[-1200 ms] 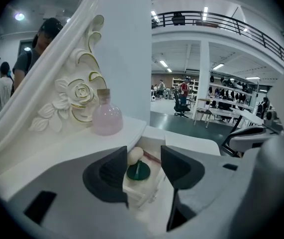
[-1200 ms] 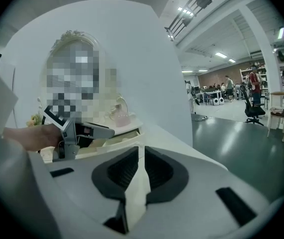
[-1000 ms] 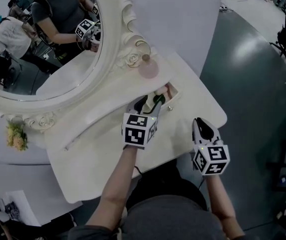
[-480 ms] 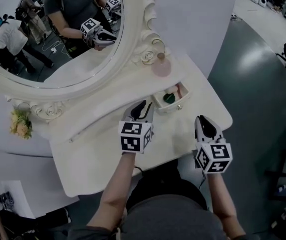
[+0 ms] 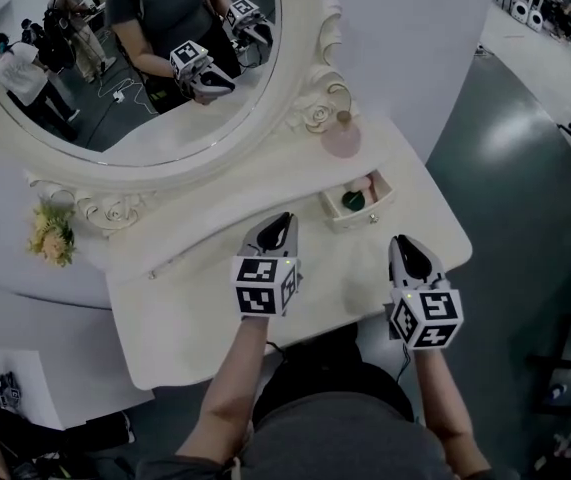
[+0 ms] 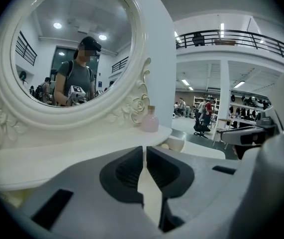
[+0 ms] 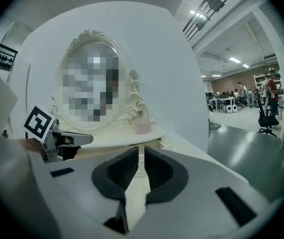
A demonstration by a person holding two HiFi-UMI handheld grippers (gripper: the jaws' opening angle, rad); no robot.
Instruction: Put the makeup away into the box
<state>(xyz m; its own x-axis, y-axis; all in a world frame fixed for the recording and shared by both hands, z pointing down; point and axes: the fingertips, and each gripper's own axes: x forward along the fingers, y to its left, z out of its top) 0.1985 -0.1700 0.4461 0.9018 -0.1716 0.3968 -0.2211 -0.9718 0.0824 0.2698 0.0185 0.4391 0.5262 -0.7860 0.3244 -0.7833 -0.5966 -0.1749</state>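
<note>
A small white drawer (image 5: 349, 218) stands pulled out of the white dressing table (image 5: 195, 308), right of its middle. A green makeup item (image 5: 353, 200) and a pink one (image 5: 372, 182) lie inside it. My left gripper (image 5: 276, 224) hovers over the tabletop, left of and nearer than the drawer. Its jaws have just been closing and now stand shut with nothing between them, as the left gripper view (image 6: 144, 152) shows. My right gripper (image 5: 406, 244) hangs near the table's front right edge. In the right gripper view (image 7: 141, 152) it is shut and empty too.
A round pink perfume bottle (image 5: 343, 139) stands at the back right beside the ornate oval mirror (image 5: 305, 78). A small yellow flower bunch (image 5: 52, 236) sits at the far left. Dark floor (image 5: 525, 168) lies beyond the table's right edge.
My left gripper has drawn back from the drawer toward me and to the left, and its jaws have shut. The green item stays in the drawer. The right gripper shifted slightly.
</note>
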